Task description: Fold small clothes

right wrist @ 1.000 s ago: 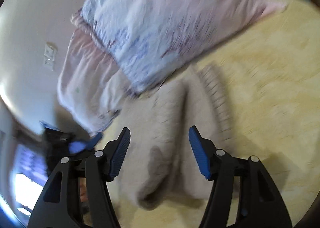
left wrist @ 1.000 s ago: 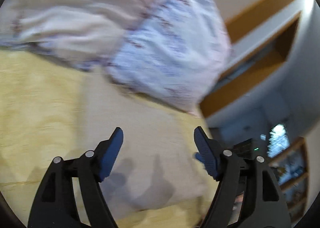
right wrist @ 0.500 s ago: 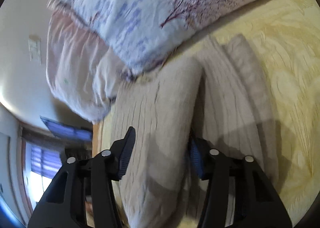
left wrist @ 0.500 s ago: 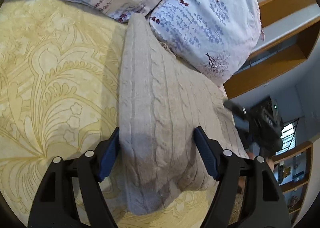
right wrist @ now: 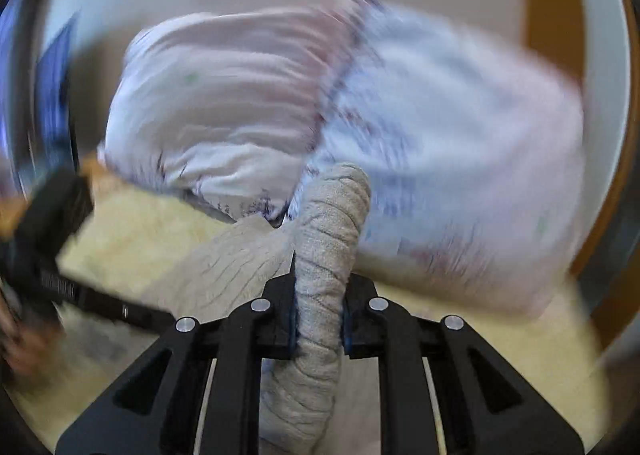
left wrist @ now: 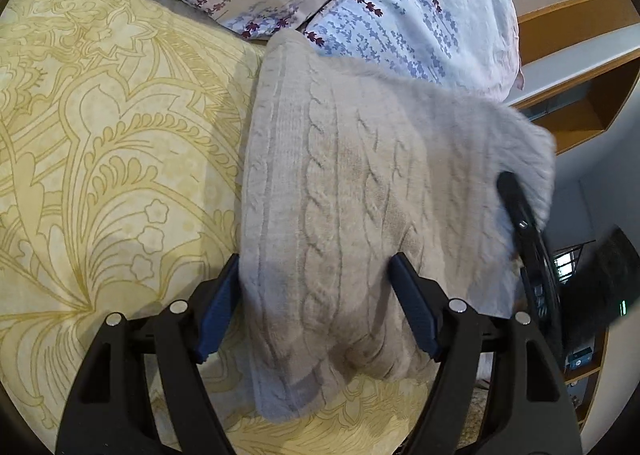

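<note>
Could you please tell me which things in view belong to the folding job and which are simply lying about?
Part of the job:
- grey cable-knit garment
- right gripper, shut on a bunched fold
- left gripper, open astride it

Lying about:
- floral white-and-lilac pillows
- yellow patterned bedspread
- wooden shelves
</note>
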{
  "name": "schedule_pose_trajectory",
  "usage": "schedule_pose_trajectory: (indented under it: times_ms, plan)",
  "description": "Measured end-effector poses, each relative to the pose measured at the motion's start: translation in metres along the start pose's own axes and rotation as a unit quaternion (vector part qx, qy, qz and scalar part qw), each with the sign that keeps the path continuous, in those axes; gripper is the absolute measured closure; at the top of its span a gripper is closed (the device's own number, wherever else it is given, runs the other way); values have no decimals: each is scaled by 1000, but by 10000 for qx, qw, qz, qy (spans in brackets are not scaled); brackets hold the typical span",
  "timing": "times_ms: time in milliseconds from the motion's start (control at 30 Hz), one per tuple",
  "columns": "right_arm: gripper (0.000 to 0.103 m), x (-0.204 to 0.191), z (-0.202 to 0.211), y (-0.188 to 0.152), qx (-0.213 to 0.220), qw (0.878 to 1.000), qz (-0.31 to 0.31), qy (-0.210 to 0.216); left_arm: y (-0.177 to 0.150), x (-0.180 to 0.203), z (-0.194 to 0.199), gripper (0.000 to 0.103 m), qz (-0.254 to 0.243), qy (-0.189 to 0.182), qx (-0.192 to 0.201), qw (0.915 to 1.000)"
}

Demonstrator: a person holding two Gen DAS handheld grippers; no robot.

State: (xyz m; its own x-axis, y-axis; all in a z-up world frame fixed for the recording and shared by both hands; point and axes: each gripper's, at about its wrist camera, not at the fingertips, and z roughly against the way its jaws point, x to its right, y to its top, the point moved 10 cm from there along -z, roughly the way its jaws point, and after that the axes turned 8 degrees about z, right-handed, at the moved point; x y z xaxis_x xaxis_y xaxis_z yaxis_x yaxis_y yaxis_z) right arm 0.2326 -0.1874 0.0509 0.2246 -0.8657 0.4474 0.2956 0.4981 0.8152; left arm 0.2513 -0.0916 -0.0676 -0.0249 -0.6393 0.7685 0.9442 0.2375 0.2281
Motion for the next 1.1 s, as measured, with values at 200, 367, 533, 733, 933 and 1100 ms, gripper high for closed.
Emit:
schedule_pose_trajectory:
  times_ms: [200, 367, 533, 733, 933, 1100]
  plan:
    - [89, 34, 0, -5, -129, 9984, 10, -544, -8, 8, 3, 28, -146, -136, -83, 9998]
    - [89, 67, -5, -37, -461, 9959, -393, -665, -23, 22, -5, 28, -394, -196, -276, 9986]
    - [89, 87, -16, -68, -720, 9913, -946, -573, -36, 28, -16, 28, -544, -184, -460, 9973]
    - [85, 107, -57, -139, -1768, 9633, -2008, -231, -44, 31, -20, 28, -627, -200, -546, 9963]
    - [37, 149, -8, -153, -1487, 9301, -3326, -478, -50, 28, -10, 28, -505, -355, -501, 9968]
    - [37, 132, 49, -162, -1043, 8887, -4420, 631, -49, 30, 0, 31, -470, -414, -266, 9977]
